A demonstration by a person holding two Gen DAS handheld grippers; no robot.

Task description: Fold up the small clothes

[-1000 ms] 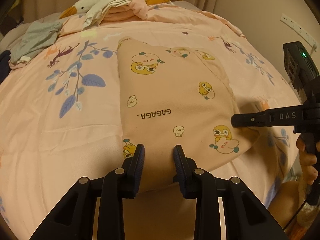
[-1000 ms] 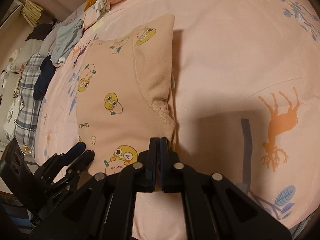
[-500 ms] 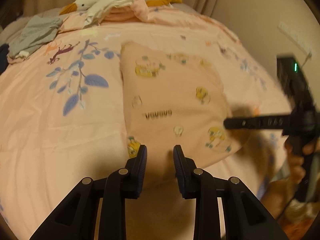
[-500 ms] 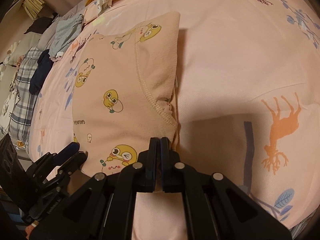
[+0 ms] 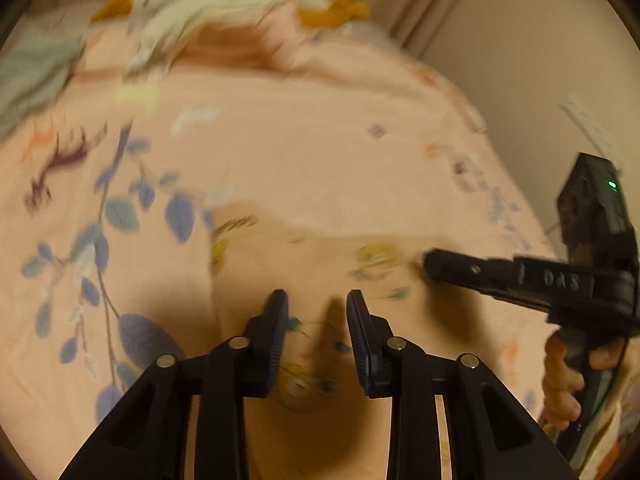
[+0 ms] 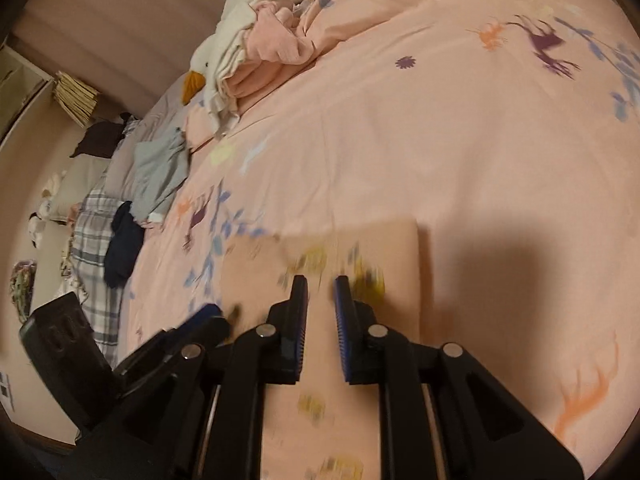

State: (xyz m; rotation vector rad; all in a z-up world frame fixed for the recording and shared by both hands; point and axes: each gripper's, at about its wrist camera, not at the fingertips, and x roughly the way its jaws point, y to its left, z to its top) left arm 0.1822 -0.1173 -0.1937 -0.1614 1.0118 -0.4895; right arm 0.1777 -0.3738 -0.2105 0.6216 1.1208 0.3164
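A small peach garment with yellow duck prints [image 5: 320, 272] lies folded on the pink bedspread [image 5: 280, 152], blurred by motion. It also shows in the right wrist view [image 6: 320, 248]. My left gripper [image 5: 316, 320] is open and empty over the garment's near part. My right gripper [image 6: 320, 308] is open and empty over the garment; it shows from the side in the left wrist view [image 5: 430, 266], with its tip over the garment's right part. The left gripper shows at the lower left of the right wrist view [image 6: 208, 316].
A pile of pink and white clothes with a plush goose [image 6: 248, 52] lies at the head of the bed. A grey garment [image 6: 160, 172], a dark one [image 6: 124, 248] and plaid cloth [image 6: 92, 240] lie along the bed's left side. A wall stands at right [image 5: 520, 60].
Both grippers moved forward over the garment. The right gripper went from shut to open. The garment now looks shorter, with its far edge nearer to me.
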